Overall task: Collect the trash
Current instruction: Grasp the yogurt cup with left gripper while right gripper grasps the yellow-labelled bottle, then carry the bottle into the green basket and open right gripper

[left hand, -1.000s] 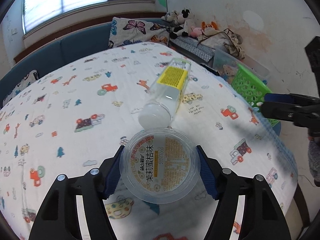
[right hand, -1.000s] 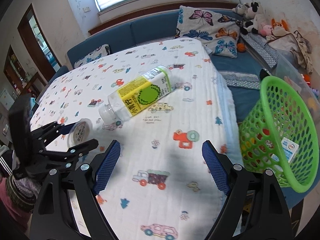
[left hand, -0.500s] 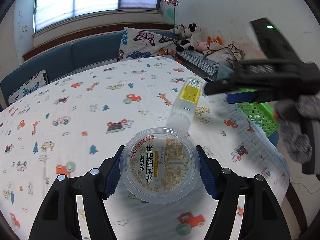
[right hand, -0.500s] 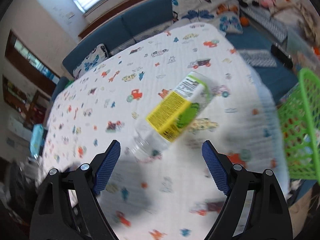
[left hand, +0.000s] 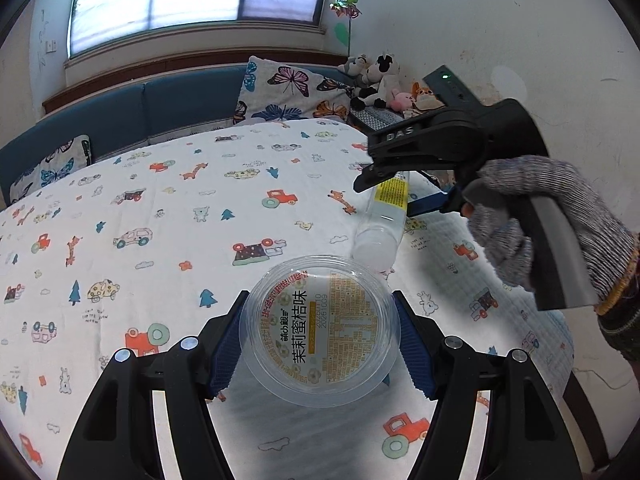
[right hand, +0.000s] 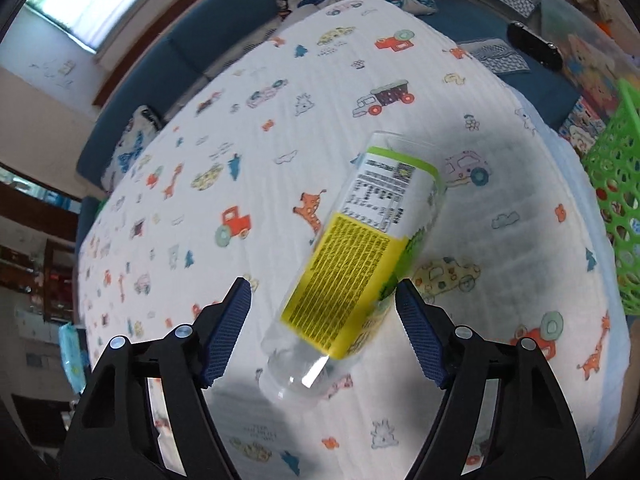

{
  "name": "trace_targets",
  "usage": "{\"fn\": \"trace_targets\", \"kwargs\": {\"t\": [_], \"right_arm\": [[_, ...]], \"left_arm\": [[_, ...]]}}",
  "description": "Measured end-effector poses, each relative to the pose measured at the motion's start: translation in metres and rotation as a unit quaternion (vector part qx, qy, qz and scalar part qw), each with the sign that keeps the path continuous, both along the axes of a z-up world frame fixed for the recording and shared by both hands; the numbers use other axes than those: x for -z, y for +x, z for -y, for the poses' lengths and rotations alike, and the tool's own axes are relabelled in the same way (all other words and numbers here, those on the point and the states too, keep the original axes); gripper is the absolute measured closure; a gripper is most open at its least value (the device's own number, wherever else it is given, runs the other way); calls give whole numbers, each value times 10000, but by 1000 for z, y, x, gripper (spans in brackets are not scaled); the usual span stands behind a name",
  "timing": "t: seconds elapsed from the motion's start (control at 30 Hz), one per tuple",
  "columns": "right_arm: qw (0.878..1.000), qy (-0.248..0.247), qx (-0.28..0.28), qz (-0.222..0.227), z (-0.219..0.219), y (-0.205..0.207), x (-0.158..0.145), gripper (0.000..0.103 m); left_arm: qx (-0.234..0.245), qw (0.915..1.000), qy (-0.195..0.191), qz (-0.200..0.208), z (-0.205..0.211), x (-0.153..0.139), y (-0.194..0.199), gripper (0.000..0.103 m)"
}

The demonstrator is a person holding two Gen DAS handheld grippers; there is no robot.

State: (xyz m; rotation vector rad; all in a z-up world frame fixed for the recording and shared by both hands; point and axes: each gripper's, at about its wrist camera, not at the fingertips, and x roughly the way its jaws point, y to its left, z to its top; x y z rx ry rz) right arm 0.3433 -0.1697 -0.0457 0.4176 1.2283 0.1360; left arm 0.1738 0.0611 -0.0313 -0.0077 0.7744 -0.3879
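A clear plastic cup (left hand: 320, 332) with a printed lid sits between the blue pads of my left gripper (left hand: 320, 338), which is shut on it above the table. An empty clear bottle (right hand: 360, 256) with a yellow-green label lies on its side on the cloth. My right gripper (right hand: 323, 332) points down over the bottle's neck end with the jaws closing. The bottle is between the pads; the left pad still stands apart from it. In the left wrist view, the right gripper (left hand: 384, 200) hangs over the bottle (left hand: 382, 224), held by a gloved hand (left hand: 532, 216).
The table (left hand: 160, 208) wears a white cloth printed with cartoon cars and animals. A green mesh basket (right hand: 616, 200) stands off the table's right edge. A blue bench (left hand: 168, 104), a butterfly pillow (left hand: 288, 88) and plush toys (left hand: 376, 80) line the far side.
My right gripper swung over the table onto the bottle, rolled, and narrowed its jaws. My left gripper drew back from the bottle with the cup still held.
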Motion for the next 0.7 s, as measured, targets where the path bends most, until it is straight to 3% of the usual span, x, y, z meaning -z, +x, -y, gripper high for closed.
{"fn": "trace_targets", "kwargs": {"t": [0.37,0.7], "right_arm": [[9979,-535,-203,-314,-16,10,23,42],[9963,-421,-754,-21,-20,-4,18,46]], "left_arm": [[-27,9999,-123,-96,-11,8,7,37],[-94,9998,-99,-123,-10,8,8,37]]}}
